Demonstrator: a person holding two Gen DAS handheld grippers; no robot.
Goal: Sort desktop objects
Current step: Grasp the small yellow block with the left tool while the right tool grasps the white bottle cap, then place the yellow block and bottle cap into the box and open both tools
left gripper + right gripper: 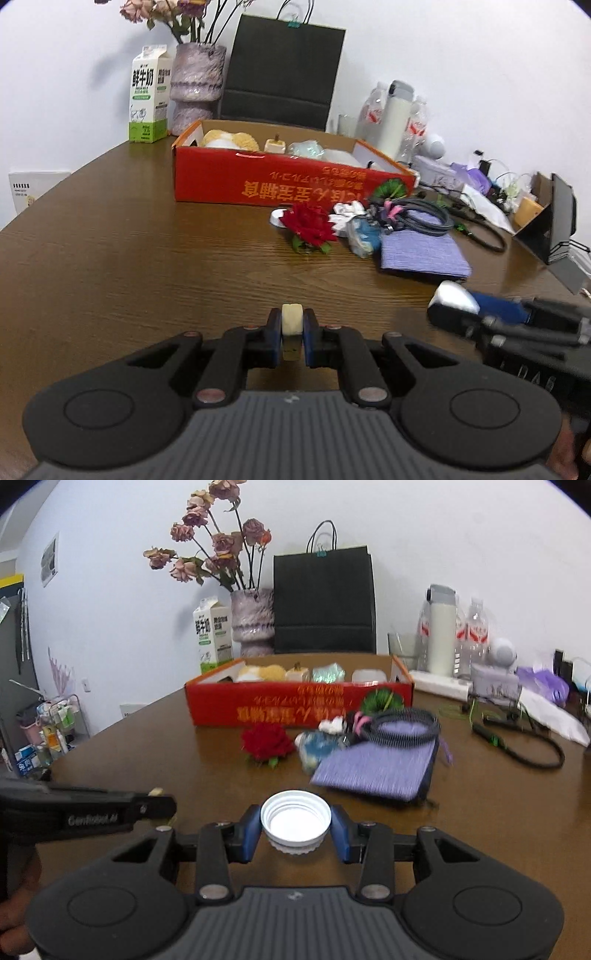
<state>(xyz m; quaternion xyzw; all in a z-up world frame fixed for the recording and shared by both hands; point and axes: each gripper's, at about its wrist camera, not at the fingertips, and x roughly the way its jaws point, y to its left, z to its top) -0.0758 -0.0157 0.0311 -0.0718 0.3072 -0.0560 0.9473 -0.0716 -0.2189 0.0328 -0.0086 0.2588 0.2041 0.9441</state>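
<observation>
Left wrist view gives me what the right one barely shows: my left gripper point(292, 326) is clamped on a small cream roll, looks like tape point(292, 319), standing on edge between the pads, dead centre at 6 o'clock in frame. From the right wrist view that gripper point(157, 801) is just a dark side-on bar at 9 o'clock with a pale sliver at its tip.

Right wrist view gives the reverse: my right gripper point(295, 825) is closed on a white bottle cap point(295, 818), open side up, blue pads touching its rim on both sides. In the left view the same gripper point(448, 304) comes in at 4 o'clock, blurred, cap point(454, 295) only a white-grey blob.

Both views: red cardboard box point(288, 173) at 12 o'clock on the brown table point(129, 258), already holding several items. Just in front of it, a red flower point(308, 225), a blue-white crumpled packet point(364, 234), a purple notebook point(421, 251) and a coiled cable point(417, 214) on the notebook's far edge.

Only the right view shows the full dried bouquet point(218, 550) and the cluttered rack point(48, 727) at 9 o'clock.
</observation>
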